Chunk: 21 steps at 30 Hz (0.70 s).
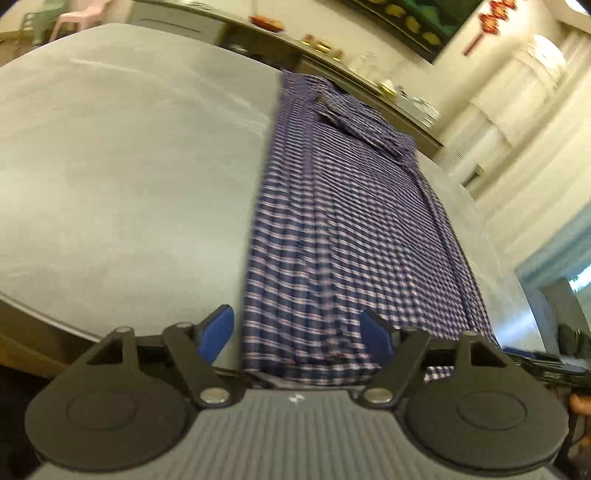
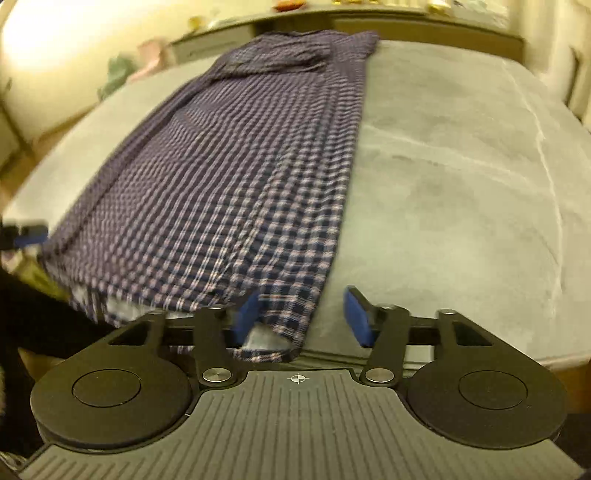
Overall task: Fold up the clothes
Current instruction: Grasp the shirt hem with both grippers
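Right now my left gripper (image 1: 297, 334) stands with its blue pads apart over the near hem of the checked shirt (image 1: 343, 236); the cloth lies between and under the pads, and neither presses on it. My right gripper (image 2: 304, 314) is parted too, straddling the shirt's (image 2: 229, 166) other near corner: the left pad sits against the cloth, the right pad over bare cover, so nothing is gripped.

The shirt lies folded into a long strip on the grey table cover (image 1: 129, 166), running from the near edge to the far one, with the collar end farthest from me. Its near hem hangs a little over the edge, showing a pale lining.

Beyond the shirt's far end runs a counter (image 1: 332, 51) with blurred dishes and jars that I cannot identify. Pale plastic chairs (image 1: 74, 18) stand beyond the table on the left. Seen from my right wrist, the left gripper's blue tip shows at the shirt's left corner, mostly cut off by the frame.
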Tool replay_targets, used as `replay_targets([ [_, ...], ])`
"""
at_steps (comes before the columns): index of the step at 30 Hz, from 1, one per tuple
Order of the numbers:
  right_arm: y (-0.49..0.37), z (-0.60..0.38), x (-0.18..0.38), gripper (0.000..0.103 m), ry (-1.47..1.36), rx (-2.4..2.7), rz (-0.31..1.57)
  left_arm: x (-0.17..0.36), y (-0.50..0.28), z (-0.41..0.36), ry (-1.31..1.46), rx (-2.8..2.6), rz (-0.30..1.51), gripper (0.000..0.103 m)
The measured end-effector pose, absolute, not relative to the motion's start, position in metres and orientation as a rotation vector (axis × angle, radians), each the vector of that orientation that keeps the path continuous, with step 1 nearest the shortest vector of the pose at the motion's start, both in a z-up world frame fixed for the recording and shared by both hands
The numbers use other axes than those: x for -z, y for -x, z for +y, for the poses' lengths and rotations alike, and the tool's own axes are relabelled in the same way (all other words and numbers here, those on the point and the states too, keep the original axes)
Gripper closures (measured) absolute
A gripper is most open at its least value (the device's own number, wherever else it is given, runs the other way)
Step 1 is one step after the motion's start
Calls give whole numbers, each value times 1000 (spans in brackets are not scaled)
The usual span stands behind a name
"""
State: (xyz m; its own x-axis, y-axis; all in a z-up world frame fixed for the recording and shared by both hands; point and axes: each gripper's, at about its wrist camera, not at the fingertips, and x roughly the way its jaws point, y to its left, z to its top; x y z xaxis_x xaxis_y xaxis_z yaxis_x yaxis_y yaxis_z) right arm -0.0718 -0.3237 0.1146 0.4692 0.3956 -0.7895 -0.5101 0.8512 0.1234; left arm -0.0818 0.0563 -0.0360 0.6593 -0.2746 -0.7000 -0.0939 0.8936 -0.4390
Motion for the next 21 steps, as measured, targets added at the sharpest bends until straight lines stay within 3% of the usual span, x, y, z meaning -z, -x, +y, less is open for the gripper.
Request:
replay_targets([
  [1, 73, -321, -114, 88, 152, -567, 922, 38, 78, 52, 453, 109, 862, 74],
  [2, 74, -318, -114, 94, 165, -577, 916, 40, 73, 48, 444, 107, 872, 95],
  [3, 75, -315, -114, 98, 178, -587, 910, 43, 69, 47, 458, 108, 879, 97],
  [4, 76, -316, -115, 103, 174, -588, 902, 45, 67, 49, 486, 108, 877, 98],
  [21, 12, -336, -158, 103, -196, -718, 875, 16, 12, 71, 784, 238, 825, 99],
])
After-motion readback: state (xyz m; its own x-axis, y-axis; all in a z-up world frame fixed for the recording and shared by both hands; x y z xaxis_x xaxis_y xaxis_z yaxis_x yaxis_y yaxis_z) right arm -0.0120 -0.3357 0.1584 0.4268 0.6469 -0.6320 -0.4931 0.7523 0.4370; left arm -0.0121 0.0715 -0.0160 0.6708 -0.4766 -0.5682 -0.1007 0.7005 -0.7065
